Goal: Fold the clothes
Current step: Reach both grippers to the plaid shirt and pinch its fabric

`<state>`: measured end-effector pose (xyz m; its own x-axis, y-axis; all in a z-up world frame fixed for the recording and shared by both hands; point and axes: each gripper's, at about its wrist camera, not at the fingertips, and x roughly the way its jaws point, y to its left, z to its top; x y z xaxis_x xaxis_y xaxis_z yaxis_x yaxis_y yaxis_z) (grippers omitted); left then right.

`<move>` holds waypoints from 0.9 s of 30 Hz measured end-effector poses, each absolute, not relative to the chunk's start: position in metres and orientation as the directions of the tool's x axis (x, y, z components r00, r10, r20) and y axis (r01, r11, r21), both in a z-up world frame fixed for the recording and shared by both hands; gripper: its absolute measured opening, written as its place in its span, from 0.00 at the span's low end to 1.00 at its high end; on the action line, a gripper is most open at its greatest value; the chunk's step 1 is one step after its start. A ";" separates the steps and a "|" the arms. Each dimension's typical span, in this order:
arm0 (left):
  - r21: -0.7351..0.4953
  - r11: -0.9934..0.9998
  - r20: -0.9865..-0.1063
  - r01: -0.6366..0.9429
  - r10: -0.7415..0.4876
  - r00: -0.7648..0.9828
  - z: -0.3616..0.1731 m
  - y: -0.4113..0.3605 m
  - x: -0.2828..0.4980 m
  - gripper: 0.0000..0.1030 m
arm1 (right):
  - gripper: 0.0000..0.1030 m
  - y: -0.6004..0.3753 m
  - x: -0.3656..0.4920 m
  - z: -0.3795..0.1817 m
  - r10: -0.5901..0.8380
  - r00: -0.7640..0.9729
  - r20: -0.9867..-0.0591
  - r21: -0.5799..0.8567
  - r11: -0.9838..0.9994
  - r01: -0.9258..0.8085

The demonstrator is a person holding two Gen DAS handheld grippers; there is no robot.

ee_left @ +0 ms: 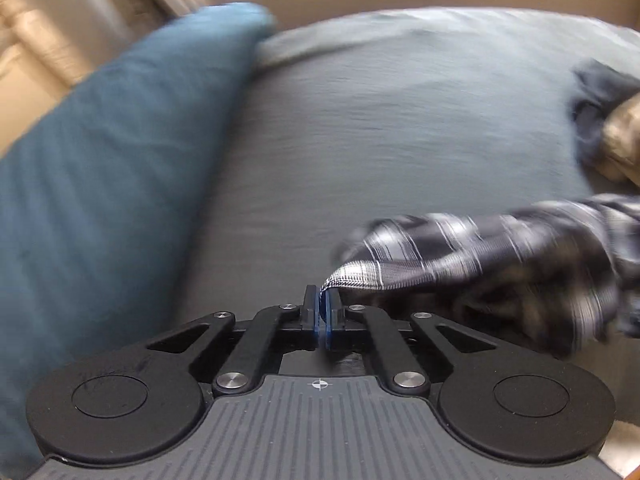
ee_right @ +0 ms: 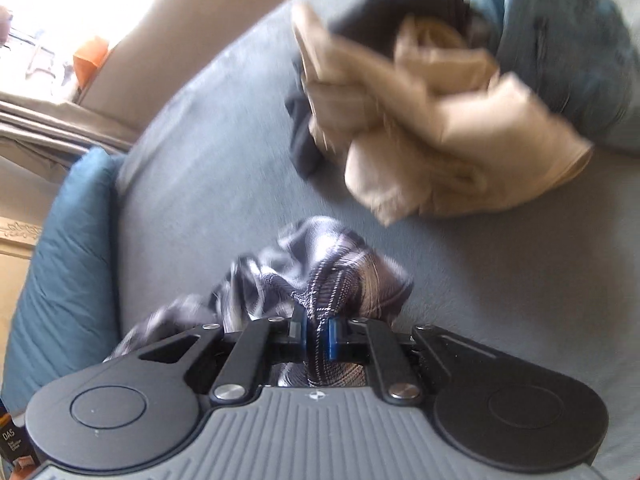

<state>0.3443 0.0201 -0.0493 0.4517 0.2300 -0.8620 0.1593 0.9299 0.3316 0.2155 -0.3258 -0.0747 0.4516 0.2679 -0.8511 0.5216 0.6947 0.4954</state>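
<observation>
A dark plaid garment [ee_left: 492, 264] with white stripes hangs bunched over the grey-blue bed sheet [ee_left: 380, 120]. My left gripper [ee_left: 323, 300] is shut on one corner of it, and the cloth trails off to the right. In the right wrist view my right gripper [ee_right: 317, 328] is shut on another bunched part of the same plaid garment [ee_right: 320, 264], which passes down between the blue pads. Both views are motion-blurred.
A teal pillow [ee_left: 108, 168] lies left of the sheet and also shows in the right wrist view [ee_right: 64, 272]. A pile of beige and dark clothes [ee_right: 420, 120] lies farther back on the sheet [ee_right: 220, 160], with another blue pillow [ee_right: 580, 40] behind it.
</observation>
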 end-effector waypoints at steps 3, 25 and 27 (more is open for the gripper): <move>0.376 0.926 -0.827 0.042 0.314 0.466 -0.027 0.054 0.339 0.00 | 0.09 -0.345 0.221 -0.044 0.226 0.489 -0.843 0.484 0.715 0.504; -0.114 0.881 -0.697 0.459 -0.400 0.595 -0.102 0.024 0.198 0.53 | 0.09 -0.246 0.185 -0.039 0.408 0.750 -0.521 0.664 0.746 0.055; -0.106 0.854 -0.666 0.509 -0.441 0.601 -0.096 0.009 0.183 0.57 | 0.09 -0.249 0.162 -0.012 0.407 0.783 -0.471 0.679 0.734 0.027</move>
<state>0.1834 0.0086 -0.0957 0.6012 -0.4411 -0.6664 0.5088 0.8543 -0.1064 0.1618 -0.2493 -0.0117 0.7826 0.4072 -0.4709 0.0270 0.7335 0.6791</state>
